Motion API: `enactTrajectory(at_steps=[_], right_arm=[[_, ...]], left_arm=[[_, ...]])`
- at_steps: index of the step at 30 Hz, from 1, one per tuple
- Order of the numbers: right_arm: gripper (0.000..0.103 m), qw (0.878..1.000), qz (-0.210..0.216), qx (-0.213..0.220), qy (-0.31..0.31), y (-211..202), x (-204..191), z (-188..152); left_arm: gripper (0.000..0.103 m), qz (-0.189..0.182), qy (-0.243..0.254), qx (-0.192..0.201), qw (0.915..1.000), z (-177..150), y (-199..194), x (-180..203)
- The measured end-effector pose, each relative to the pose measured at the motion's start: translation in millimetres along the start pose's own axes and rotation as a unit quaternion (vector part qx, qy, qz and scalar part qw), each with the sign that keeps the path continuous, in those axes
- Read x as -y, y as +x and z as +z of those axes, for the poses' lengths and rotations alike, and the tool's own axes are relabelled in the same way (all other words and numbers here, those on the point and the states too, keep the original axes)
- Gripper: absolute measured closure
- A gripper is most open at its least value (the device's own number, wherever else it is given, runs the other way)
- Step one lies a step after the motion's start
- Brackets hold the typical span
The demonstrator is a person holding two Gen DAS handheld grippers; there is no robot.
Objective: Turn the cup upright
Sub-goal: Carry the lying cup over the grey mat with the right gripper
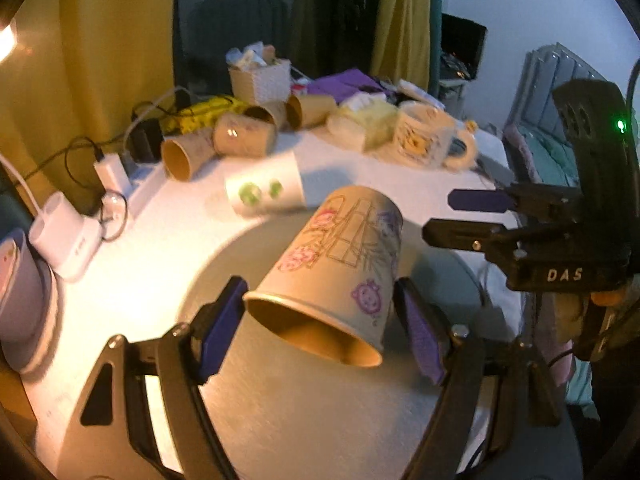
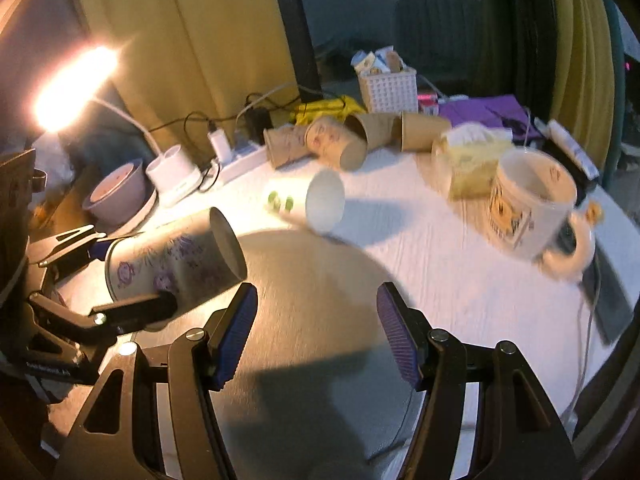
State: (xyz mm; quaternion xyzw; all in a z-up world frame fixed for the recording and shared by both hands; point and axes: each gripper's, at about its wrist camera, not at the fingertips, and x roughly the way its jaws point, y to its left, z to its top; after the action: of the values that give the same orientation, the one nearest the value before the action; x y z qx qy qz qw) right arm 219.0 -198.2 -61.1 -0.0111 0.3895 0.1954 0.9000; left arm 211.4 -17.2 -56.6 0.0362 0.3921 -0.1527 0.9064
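From the left wrist camera, the left gripper (image 1: 316,312) is clamped on the paper cup (image 1: 340,268) near its rim, holding it above the table (image 1: 168,264); the cup's long axis runs away from the gripper, mouth toward the camera and base tilted up and away, so righting it looks like mostly a wrist roll, with the right gripper (image 1: 452,216) just beside the base. From the right wrist camera, the right gripper (image 2: 316,320) is spread wide and holds nothing, the cup (image 2: 176,268) lies off to its left, and the white cup (image 2: 312,200), mug (image 2: 532,208) and brown cups (image 2: 340,140) sit well apart behind.
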Motion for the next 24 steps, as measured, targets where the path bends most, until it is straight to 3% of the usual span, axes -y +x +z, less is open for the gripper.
enactTrajectory(at_steps=[10,20,24], right_arm=[[0.038,0.999,0.001,-0.034,0.019,6.2,14.4,-51.6],[0.038,0.999,0.012,-0.037,0.003,17.1,15.8,-49.2],[0.038,0.999,0.020,-0.045,-0.007,21.4,8.1,-50.5]], left_arm=[[0.027,-0.014,0.024,-0.033,0.9991,-43.5,16.4,29.0],[0.025,-0.026,0.034,-0.043,0.9982,-45.4,23.7,31.3],[0.017,-0.012,0.044,-0.041,0.9981,-48.5,21.1,32.3]])
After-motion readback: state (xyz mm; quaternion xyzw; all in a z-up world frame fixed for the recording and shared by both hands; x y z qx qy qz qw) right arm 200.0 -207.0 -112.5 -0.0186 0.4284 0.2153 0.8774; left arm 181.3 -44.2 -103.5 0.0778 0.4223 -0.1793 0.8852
